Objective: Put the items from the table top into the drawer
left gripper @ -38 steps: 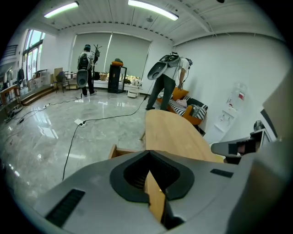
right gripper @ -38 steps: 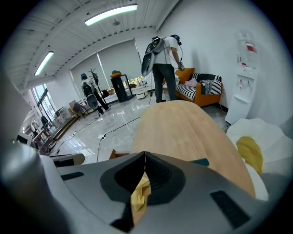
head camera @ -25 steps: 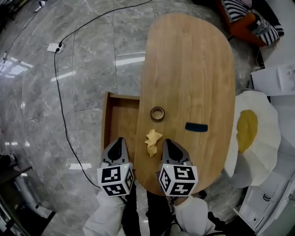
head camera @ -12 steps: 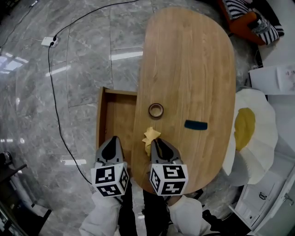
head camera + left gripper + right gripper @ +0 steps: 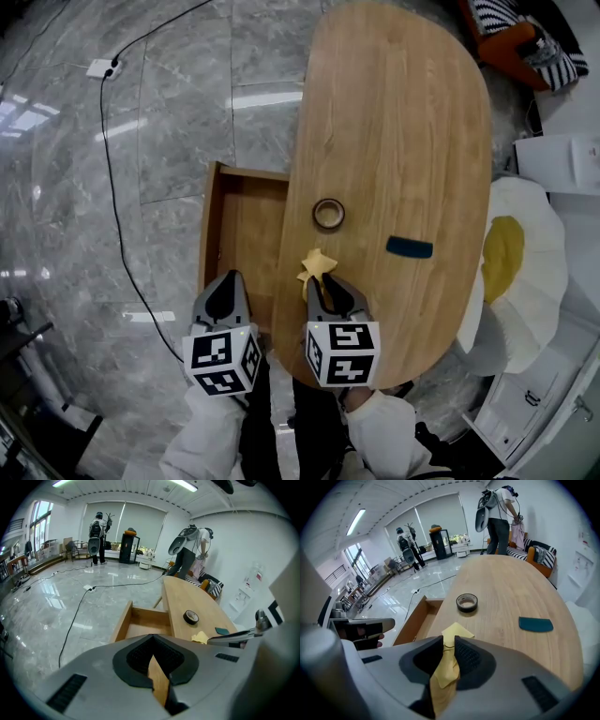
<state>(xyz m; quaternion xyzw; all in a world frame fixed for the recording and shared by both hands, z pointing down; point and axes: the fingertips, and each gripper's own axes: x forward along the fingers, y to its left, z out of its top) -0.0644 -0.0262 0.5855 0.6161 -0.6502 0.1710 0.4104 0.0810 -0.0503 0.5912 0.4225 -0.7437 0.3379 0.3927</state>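
Straddling the crumpled yellow cloth [image 5: 317,263] at the near edge of the smooth oval wooden table [image 5: 412,141], your right gripper [image 5: 449,641] has just been opening its jaws, the cloth between them. Your left gripper [image 5: 152,637], jaws together and empty, hangs over the open wooden drawer [image 5: 239,234] beside the table.

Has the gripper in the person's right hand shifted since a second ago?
Yes. Against the tape roll, the right gripper has slid left in the head view. Its jaws, just opening, now straddle the yellow cloth.
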